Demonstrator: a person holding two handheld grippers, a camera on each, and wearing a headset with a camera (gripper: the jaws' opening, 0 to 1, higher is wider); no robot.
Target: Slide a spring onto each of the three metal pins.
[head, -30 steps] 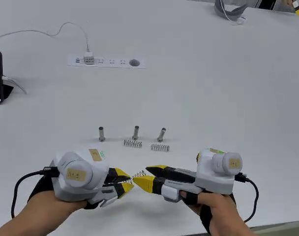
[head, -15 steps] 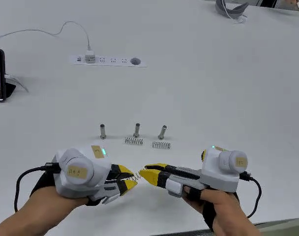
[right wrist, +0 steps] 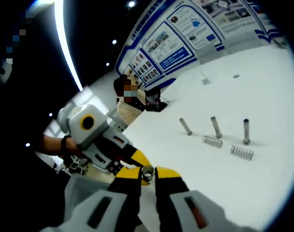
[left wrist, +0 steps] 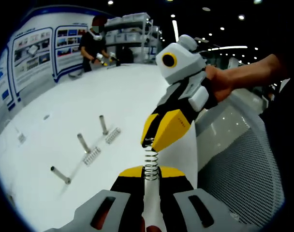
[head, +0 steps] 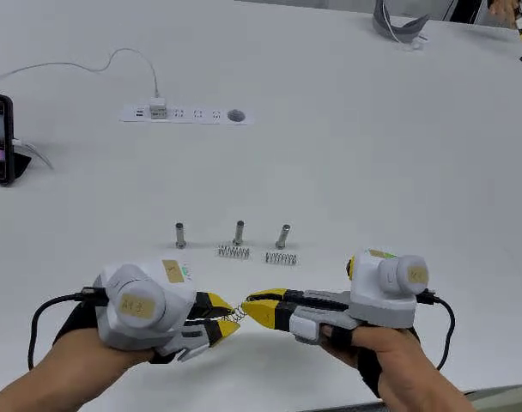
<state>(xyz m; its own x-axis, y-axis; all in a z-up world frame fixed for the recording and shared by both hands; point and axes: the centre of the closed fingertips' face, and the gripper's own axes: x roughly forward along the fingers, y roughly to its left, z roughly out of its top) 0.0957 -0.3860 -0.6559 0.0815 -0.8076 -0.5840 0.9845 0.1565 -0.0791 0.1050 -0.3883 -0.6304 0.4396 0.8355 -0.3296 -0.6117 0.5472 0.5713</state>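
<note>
White workbench (head: 398,172) carries all items. Left gripper (head: 220,316), white-bodied with yellow-tipped black jaws, has its jaws pressed together on one end of a small coiled steel spring (left wrist: 150,162), held above the bench's near edge. Right gripper (head: 254,307), of the same build, faces it tip to tip. Its jaws sit close about the spring's other end; whether they grip it cannot be told. Three short grey metal pins (head: 239,233) stand bare in a row beyond. Two loose coiled springs (head: 233,251) lie just before the middle and right pins.
</note>
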